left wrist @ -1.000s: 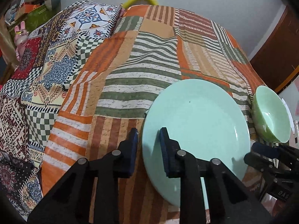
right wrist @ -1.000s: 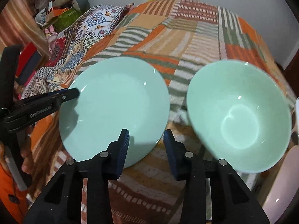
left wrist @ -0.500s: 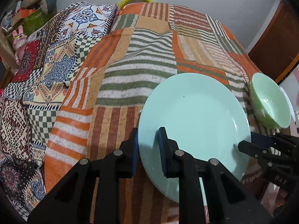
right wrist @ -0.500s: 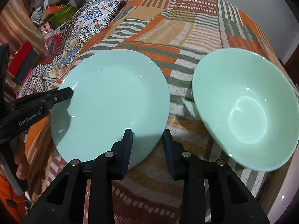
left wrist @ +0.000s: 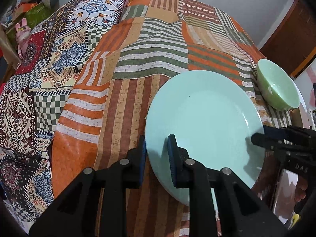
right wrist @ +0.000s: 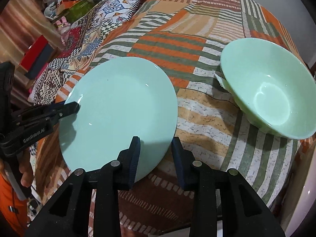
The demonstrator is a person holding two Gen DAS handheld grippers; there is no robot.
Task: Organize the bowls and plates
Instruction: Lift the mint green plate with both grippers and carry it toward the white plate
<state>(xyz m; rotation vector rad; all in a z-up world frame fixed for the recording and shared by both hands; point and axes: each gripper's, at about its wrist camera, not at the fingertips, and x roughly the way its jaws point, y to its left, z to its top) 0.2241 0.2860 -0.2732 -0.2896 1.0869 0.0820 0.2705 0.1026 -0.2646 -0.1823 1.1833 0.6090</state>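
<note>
Clamped on the plate (right wrist: pixel 118 108) rim at 9 o'clock by left claw (right wrist: pixel 75 107), straddled at 5 o'clock by right claw (right wrist: pixel 156 154), grip there unclear, bowl (right wrist: pixel 272 90) at 3 o'clock on the patchwork cloth (right wrist: pixel 197 118): liable to tip and slide off such shallow bites.

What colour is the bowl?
Pale green bowl, clearest in the right wrist view.

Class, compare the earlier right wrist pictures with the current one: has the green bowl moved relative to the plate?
Cannot tell. The green bowl appears farther from the plate, but the plate is gripped and the camera shifts too.
</note>
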